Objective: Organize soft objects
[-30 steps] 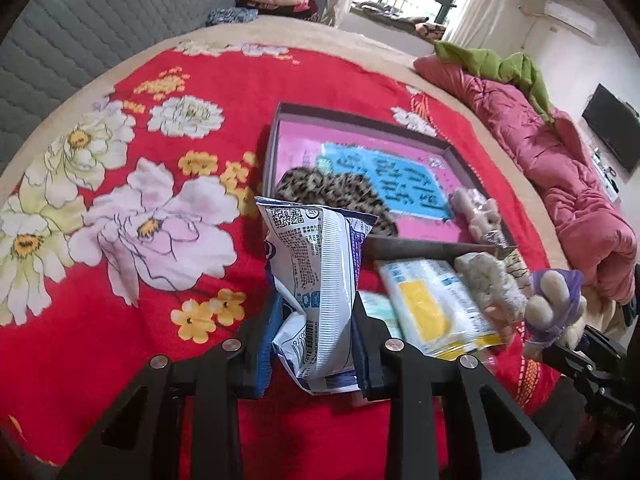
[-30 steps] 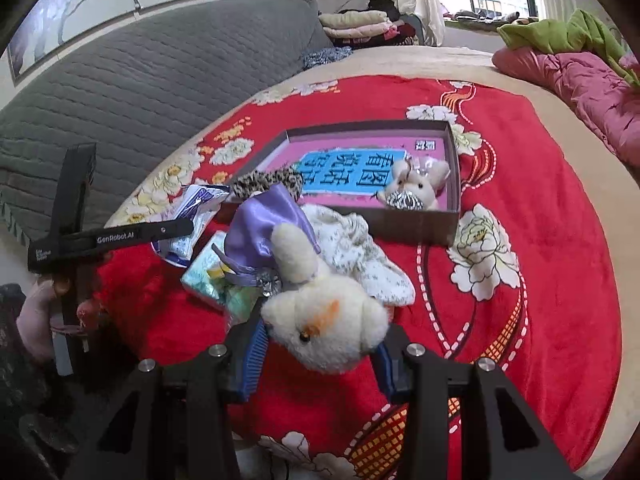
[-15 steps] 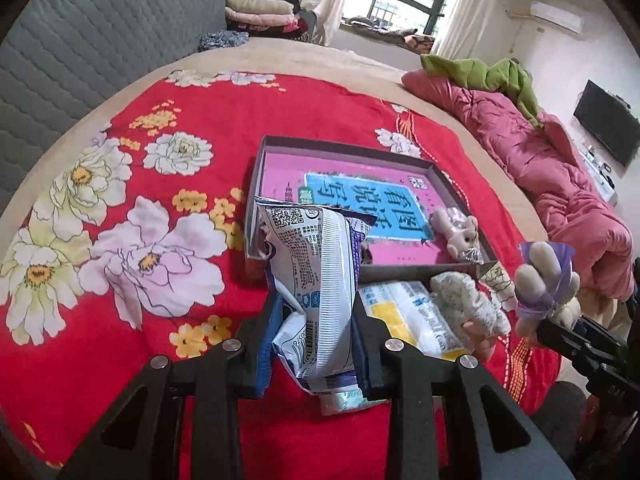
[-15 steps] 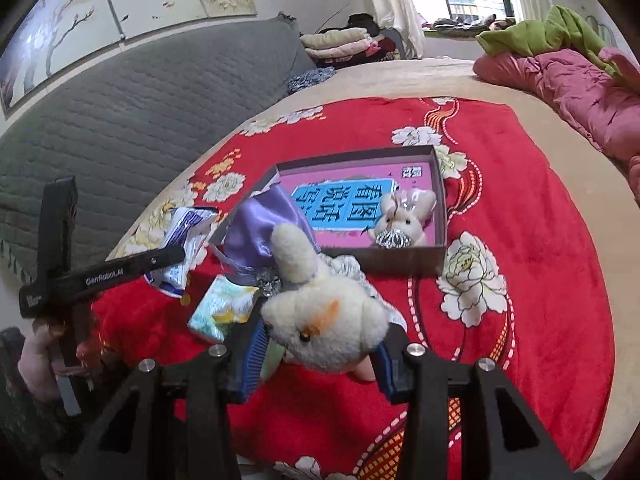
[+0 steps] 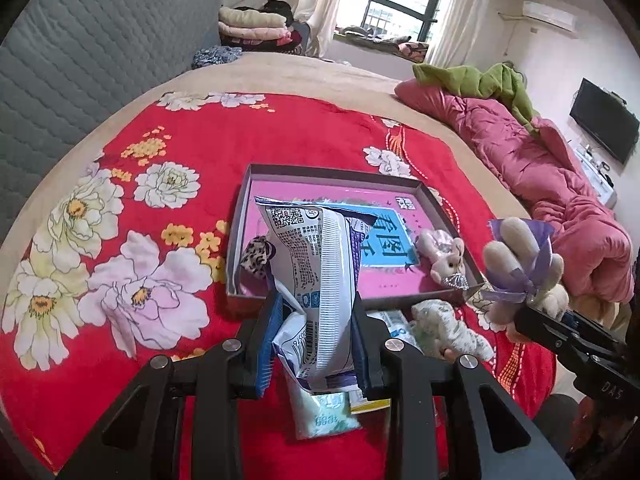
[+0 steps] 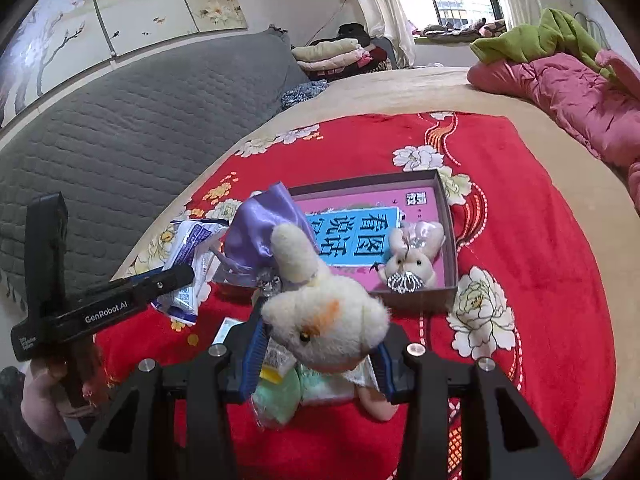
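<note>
My left gripper (image 5: pixel 314 342) is shut on a white and blue plastic packet (image 5: pixel 316 276), held upright above the bed in front of the shallow brown box (image 5: pixel 340 174). My right gripper (image 6: pixel 318 360) is shut on a cream plush rabbit (image 6: pixel 326 322) with a purple satin bow (image 6: pixel 264 232), also raised; it also shows in the left wrist view (image 5: pixel 520 264). The box has a pink and blue bottom and holds a small pink plush bunny (image 6: pixel 412 260) and a leopard-print piece (image 5: pixel 254 256).
Below the grippers on the red floral blanket (image 5: pixel 160 152) lie a mint tissue pack (image 5: pixel 326 416), a yellow pack (image 6: pixel 276 368) and a speckled plush toy (image 5: pixel 448 328). A pink quilt (image 5: pixel 540 184) lies at the right, a grey headboard (image 6: pixel 120 128) at the left.
Both grippers have risen and drawn back from the box with their loads still held. The packs and the speckled toy have stayed on the blanket.
</note>
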`<act>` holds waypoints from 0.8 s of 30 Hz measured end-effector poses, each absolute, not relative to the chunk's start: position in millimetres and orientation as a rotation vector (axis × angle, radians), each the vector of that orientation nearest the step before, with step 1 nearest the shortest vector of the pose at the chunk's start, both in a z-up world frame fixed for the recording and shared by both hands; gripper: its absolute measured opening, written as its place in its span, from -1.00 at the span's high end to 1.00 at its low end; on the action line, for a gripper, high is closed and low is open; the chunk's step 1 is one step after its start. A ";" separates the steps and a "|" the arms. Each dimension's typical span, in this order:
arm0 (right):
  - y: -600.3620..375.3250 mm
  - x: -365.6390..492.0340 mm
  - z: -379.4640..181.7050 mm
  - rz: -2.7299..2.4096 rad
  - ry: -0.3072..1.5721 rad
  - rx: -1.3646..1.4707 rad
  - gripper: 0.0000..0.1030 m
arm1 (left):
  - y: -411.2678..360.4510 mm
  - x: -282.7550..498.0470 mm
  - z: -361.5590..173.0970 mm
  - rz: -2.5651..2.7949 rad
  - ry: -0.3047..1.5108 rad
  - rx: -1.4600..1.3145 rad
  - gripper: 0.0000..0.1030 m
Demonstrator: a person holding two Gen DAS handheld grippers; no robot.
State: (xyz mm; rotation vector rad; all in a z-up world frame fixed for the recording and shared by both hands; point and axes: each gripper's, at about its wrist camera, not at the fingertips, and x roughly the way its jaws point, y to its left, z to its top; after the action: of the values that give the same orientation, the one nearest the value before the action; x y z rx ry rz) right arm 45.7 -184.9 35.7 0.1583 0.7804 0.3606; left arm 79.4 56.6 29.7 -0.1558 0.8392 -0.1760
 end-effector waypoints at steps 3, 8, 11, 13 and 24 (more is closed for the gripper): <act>-182.5 49.8 38.0 0.348 0.778 0.160 0.11 | 54.5 82.5 32.3 -0.177 0.834 -0.156 0.37; -180.8 59.4 43.2 0.319 0.769 0.160 0.11 | 54.0 89.8 32.6 -0.175 0.832 -0.164 0.37; -181.7 64.9 47.4 0.302 0.760 0.165 0.11 | 56.4 94.6 32.3 -0.171 0.828 -0.175 0.37; -182.3 68.4 50.3 0.292 0.750 0.169 0.11 | 58.3 98.6 31.5 -0.169 0.828 -0.181 0.37; -174.9 90.4 54.5 0.250 0.735 0.157 0.11 | 64.8 123.1 20.7 -0.148 0.840 -0.200 0.37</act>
State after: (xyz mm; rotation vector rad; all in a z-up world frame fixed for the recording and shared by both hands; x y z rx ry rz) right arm 90.4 -174.9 54.5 0.1567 0.7351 0.2500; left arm 123.1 64.8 20.7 -0.2002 0.8404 -0.1475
